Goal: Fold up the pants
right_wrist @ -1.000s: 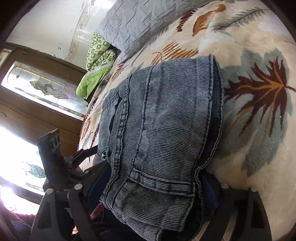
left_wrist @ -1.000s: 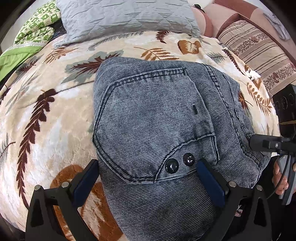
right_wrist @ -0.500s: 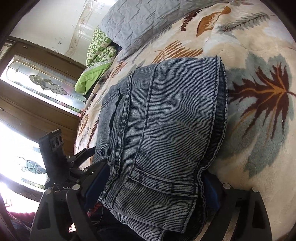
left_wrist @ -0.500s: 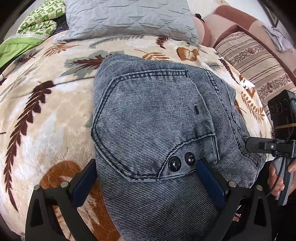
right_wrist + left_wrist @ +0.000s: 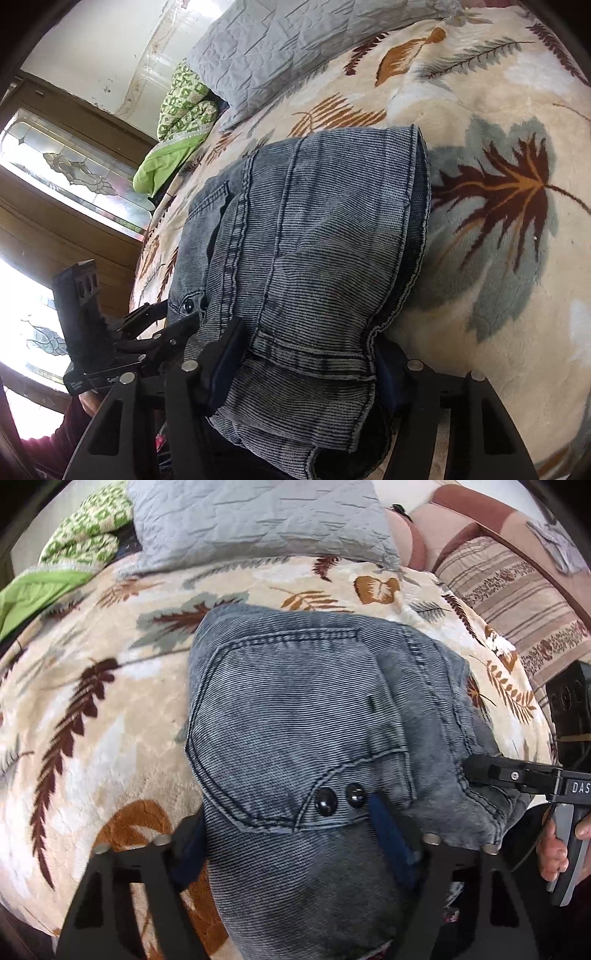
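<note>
The folded pants (image 5: 295, 720) on the leaf-patterned blanket (image 5: 92, 738) are being clenched by the closing left claw (image 5: 291, 830) and right claw (image 5: 306, 354); a grey pillow (image 5: 258, 517) lies beyond.

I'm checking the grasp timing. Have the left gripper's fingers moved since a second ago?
Yes. The left gripper has just been closing: its right finger came inward to just beside the two buttons, with the pants between the jaws.

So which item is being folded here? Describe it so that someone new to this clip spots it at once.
Start from the bed's cream leaf-print blanket; below the grey quilted pillow lies a folded bundle. Those are the pants: blue-grey ribbed denim with a stitched pocket and two dark buttons, the only denim on the bed.
</note>
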{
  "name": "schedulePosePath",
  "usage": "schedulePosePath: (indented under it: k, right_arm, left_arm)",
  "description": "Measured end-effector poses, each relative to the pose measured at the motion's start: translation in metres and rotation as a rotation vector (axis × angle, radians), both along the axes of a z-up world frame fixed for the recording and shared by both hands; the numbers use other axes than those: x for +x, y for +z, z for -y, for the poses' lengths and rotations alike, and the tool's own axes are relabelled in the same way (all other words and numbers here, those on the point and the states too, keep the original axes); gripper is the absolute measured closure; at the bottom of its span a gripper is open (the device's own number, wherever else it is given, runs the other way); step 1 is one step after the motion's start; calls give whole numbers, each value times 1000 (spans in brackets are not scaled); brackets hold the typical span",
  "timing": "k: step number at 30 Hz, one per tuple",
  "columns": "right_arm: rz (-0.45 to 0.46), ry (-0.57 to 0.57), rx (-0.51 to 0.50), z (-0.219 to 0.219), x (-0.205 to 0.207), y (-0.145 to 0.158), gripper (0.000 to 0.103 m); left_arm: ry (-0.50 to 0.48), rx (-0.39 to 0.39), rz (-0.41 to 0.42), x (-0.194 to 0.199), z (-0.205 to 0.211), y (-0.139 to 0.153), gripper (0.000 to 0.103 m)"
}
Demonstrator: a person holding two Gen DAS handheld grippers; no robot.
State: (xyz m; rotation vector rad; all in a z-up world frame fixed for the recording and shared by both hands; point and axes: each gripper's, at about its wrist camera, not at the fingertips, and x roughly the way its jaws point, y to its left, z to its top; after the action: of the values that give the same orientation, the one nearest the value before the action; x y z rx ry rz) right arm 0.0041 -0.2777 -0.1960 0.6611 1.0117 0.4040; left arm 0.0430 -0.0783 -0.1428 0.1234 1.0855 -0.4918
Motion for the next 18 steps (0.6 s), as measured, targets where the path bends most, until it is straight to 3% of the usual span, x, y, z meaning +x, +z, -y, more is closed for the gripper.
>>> schedulePosePath:
  k: [5, 8, 18]
  right_arm:
    - [35, -4, -39, -7, -2, 7, 42]
    - [75, -6, -71, -12, -5, 14, 44]
    - [212, -22, -143, -27, -15, 42, 55]
  left_arm:
    - [-25, 20, 42, -5, 3, 12, 56]
    - [-39, 20, 69, -8, 4, 20, 66]
    - [-43, -7, 141, -12, 1, 52, 77]
